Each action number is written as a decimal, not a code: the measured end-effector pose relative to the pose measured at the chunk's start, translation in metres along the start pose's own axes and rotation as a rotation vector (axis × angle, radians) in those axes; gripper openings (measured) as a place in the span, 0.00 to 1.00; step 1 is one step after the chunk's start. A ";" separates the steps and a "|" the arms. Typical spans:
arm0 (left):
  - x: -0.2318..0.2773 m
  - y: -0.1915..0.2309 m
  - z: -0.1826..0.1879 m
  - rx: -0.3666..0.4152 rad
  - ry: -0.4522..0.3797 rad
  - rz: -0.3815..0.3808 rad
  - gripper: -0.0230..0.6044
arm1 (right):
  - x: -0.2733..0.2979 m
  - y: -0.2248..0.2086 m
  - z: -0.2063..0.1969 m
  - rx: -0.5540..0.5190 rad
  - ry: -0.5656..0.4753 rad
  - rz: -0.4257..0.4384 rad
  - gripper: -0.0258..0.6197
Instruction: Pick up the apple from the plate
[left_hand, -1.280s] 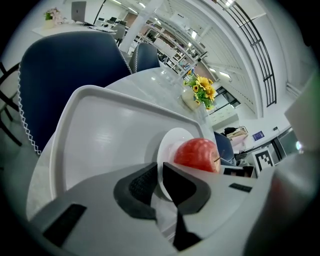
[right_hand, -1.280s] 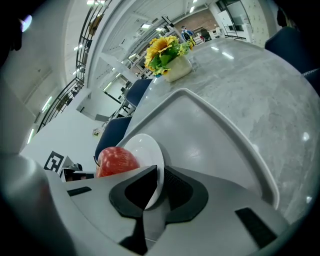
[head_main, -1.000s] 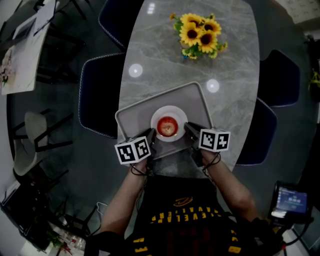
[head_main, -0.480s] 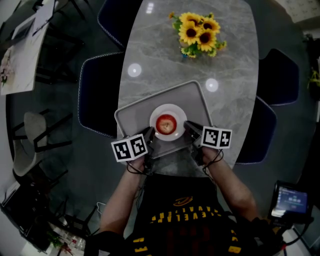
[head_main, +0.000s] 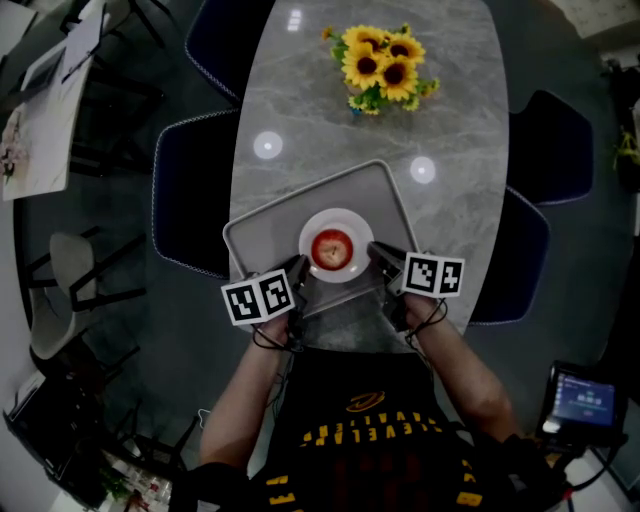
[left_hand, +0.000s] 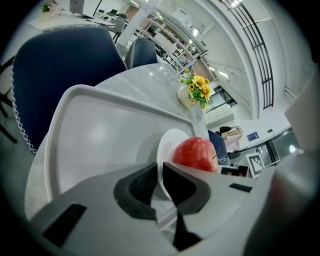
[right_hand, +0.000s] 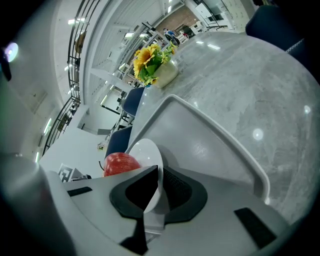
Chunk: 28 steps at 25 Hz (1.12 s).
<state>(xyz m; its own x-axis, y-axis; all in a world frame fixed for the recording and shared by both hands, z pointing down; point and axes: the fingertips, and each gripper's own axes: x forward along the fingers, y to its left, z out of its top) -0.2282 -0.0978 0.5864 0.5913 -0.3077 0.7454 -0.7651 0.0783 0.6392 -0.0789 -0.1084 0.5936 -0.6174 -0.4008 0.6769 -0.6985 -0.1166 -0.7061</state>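
**Apple sits tight as both grippers clamp the plate**

The red apple (head_main: 333, 247) is at centre frame, resting on the white plate (head_main: 337, 215). That plate stands on a grey tray (head_main: 262, 235) on the marbled tabletop (head_main: 450, 100). The left hand-held gripper (head_main: 300, 268) pinches the plate's left rim. The right hand-held gripper (head_main: 375, 250) has just been closing, and the right rim is now nipped between its jaws. Sunflowers (head_main: 380, 65) stand at the top. The yellow lettering on the apron (head_main: 370, 440) is upside down and unreadable.
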 end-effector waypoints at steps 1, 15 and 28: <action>0.001 -0.002 0.000 0.003 0.001 -0.001 0.10 | -0.001 -0.001 0.000 0.001 -0.002 0.001 0.10; 0.000 -0.034 -0.022 0.029 0.017 -0.009 0.10 | -0.039 -0.014 -0.005 0.023 -0.031 0.007 0.10; 0.010 -0.070 -0.057 0.065 0.044 -0.018 0.10 | -0.084 -0.041 -0.019 0.050 -0.062 0.008 0.10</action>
<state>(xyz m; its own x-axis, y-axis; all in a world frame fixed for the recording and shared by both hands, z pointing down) -0.1547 -0.0520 0.5600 0.6142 -0.2667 0.7427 -0.7686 0.0112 0.6397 -0.0051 -0.0521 0.5697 -0.5982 -0.4576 0.6578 -0.6734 -0.1579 -0.7222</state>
